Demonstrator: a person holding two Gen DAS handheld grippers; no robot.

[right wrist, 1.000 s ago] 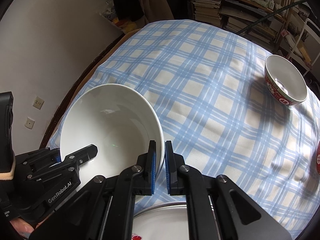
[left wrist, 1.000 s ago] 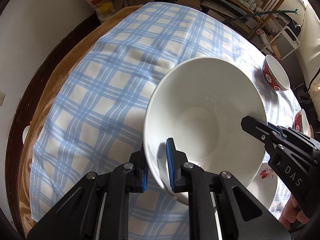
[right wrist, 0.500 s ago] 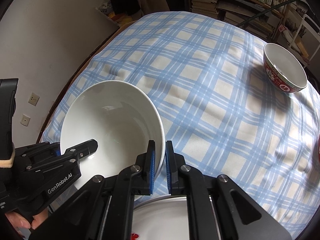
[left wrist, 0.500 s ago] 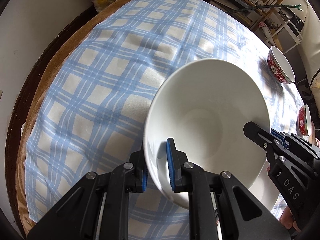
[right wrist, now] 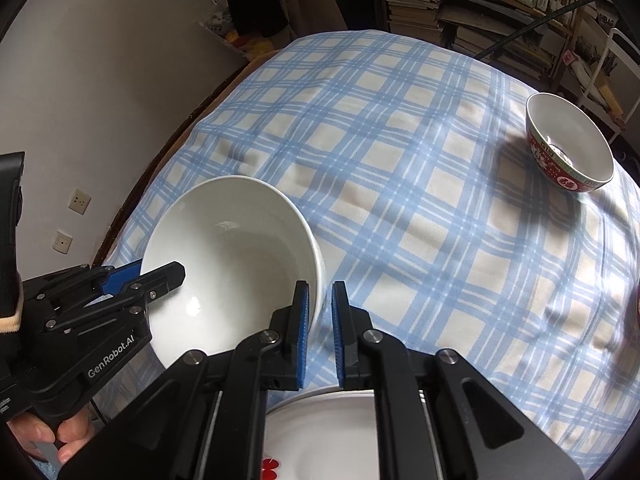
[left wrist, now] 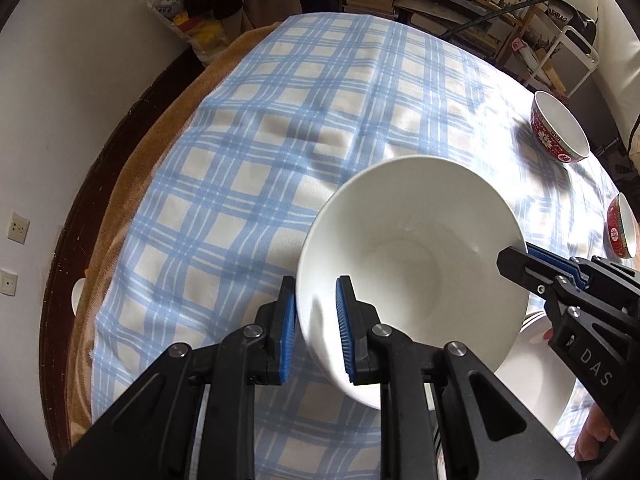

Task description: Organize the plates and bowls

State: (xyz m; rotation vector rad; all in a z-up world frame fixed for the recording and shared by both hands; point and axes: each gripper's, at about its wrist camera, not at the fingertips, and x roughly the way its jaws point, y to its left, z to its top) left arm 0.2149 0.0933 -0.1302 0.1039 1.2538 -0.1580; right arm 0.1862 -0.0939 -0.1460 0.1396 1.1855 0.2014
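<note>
A large white bowl (left wrist: 408, 264) (right wrist: 232, 264) hangs tilted over the blue checked tablecloth (left wrist: 280, 152), held by its rim from two sides. My left gripper (left wrist: 315, 284) (right wrist: 160, 271) straddles the near-left rim, one blue pad outside and one inside. Its jaws are opening, with the rim still between them. My right gripper (right wrist: 318, 286) (left wrist: 514, 252) is shut on the opposite rim. Just below it lies a white plate (right wrist: 340, 432) (left wrist: 532, 360) with a red motif, partly hidden by the fingers.
A red patterned bowl (left wrist: 560, 136) (right wrist: 568, 144) stands at the far right of the table. Another red bowl (left wrist: 622, 232) shows at the right edge. Shelves of books (right wrist: 420, 0) stand behind the table, and a wall runs along the left.
The left wrist view has tipped up and rolled slightly, and its jaws stand a touch wider around the rim. The bowl has hardly moved and the right gripper's hold looks the same.
</note>
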